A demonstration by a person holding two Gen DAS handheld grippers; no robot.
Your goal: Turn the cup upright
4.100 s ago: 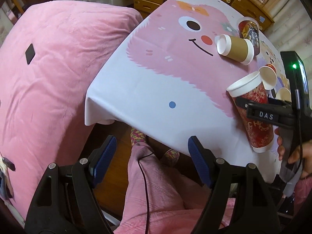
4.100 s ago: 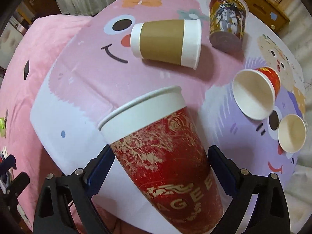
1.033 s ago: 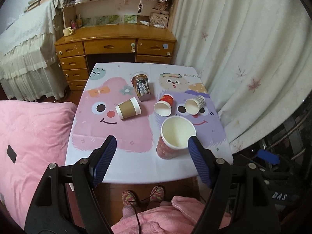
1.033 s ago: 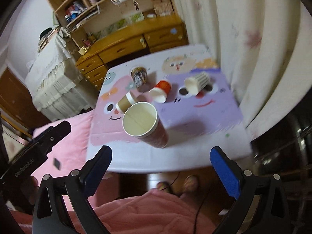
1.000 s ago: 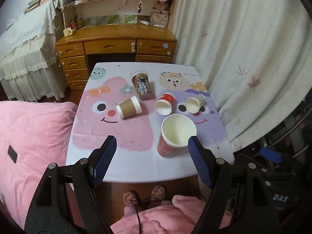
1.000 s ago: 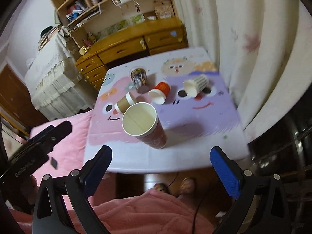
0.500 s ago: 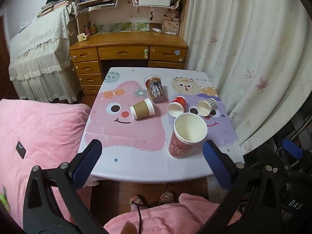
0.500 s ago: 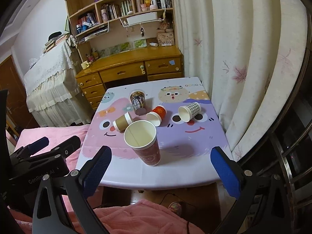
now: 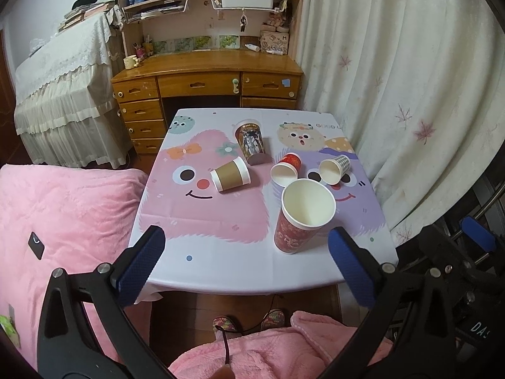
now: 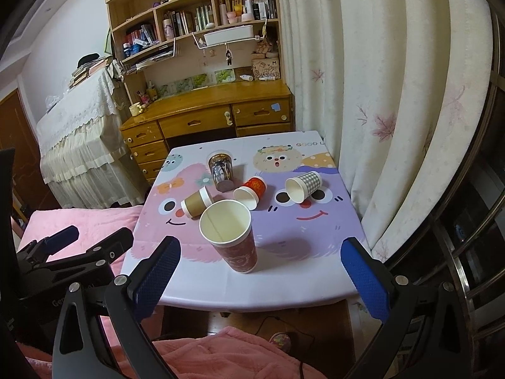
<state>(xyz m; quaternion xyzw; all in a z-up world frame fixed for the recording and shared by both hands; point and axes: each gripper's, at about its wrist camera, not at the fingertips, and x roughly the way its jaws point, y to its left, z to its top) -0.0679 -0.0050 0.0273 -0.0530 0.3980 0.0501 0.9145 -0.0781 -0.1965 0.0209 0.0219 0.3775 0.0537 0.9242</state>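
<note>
A tall red paper cup (image 9: pixel 298 224) (image 10: pixel 233 240) stands upright near the front edge of the table (image 9: pixel 221 271) (image 10: pixel 284 287). A brown cup (image 9: pixel 230 175) (image 10: pixel 195 203), a small red cup (image 9: pixel 285 170) (image 10: pixel 251 191) and a checked cup (image 9: pixel 334 169) (image 10: pixel 303 184) lie on their sides behind it. A picture-printed cup (image 9: pixel 251 140) (image 10: pixel 221 170) stands at the back. My left gripper (image 9: pixel 246 265) and right gripper (image 10: pixel 258 274) are both open and empty, held back from the table.
A pink blanket (image 9: pixel 63 221) covers the bed left of the table. A wooden desk (image 9: pixel 205 79) with shelves stands behind it. A curtain (image 9: pixel 394 94) hangs at the right. Pink clothing (image 9: pixel 268 347) and slippered feet are below.
Both grippers have drawn back and up from the table over the last second. The left gripper opened wider. The red cup, held by the right gripper four seconds ago, now stands free.
</note>
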